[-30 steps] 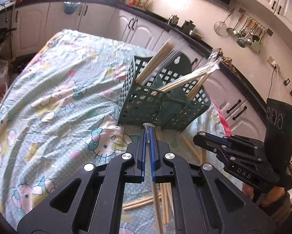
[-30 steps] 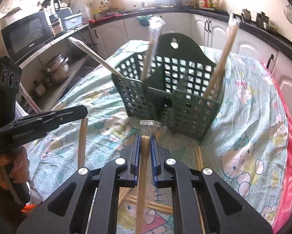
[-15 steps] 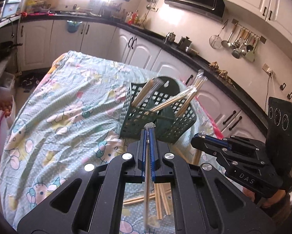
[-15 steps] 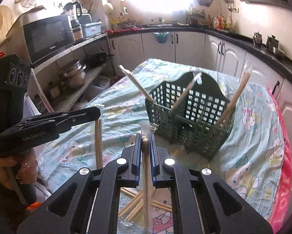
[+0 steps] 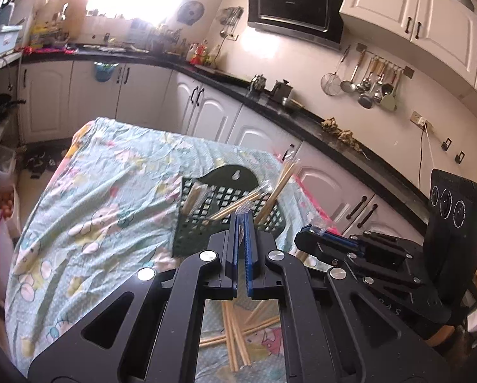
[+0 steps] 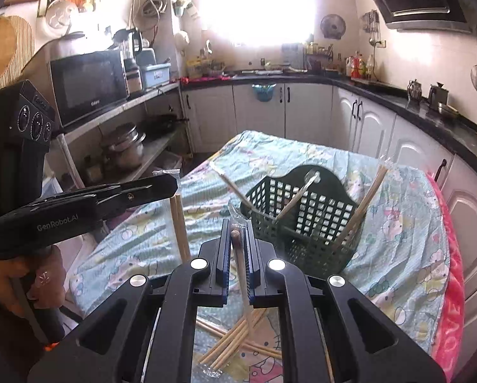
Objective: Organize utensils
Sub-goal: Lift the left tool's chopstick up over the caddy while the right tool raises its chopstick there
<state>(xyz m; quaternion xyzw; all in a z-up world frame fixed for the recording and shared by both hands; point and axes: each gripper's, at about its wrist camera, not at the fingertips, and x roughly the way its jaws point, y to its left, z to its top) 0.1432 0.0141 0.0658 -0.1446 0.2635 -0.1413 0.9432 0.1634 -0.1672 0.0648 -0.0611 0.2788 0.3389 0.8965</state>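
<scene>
Here, each gripper carries 1 cellophane-wrapped pair of wooden chopsticks above the table, whose patterned cloth (image 5: 88, 191) fills the lower field of both wrist views. The left gripper (image 5: 241, 220) has its jaws pressed nearly together on a wrapped pair whose crinkled wrapper tip (image 5: 244, 206) protrudes at the fingertips; in the right wrist view that same pair (image 6: 180, 223) hangs almost vertically below the tool. The right gripper (image 6: 237, 233) likewise pinches its own wrapped pair (image 6: 242, 274), the rounded wooden ends showing between the blue pads and the shaft dropping toward the table. The dark green slotted basket (image 6: 305, 220) stands on the cloth ahead of both tools and already holds 3 wrapped pairs leaning outward against its walls. More loose pairs (image 6: 235, 338) lie crossed on the cloth just below the tools. Judged from appearance, the pairs are light, stiff and slender, while the clear film is probably slick, so a hold near 1 end lets the free length swing and may let the sticks slide inside the sleeve. A firmer hold would pinch squarely across both sticks just below the upper end, leaving the lower end free to enter a basket compartment, with moderate pressure so the thin wood is not split
</scene>
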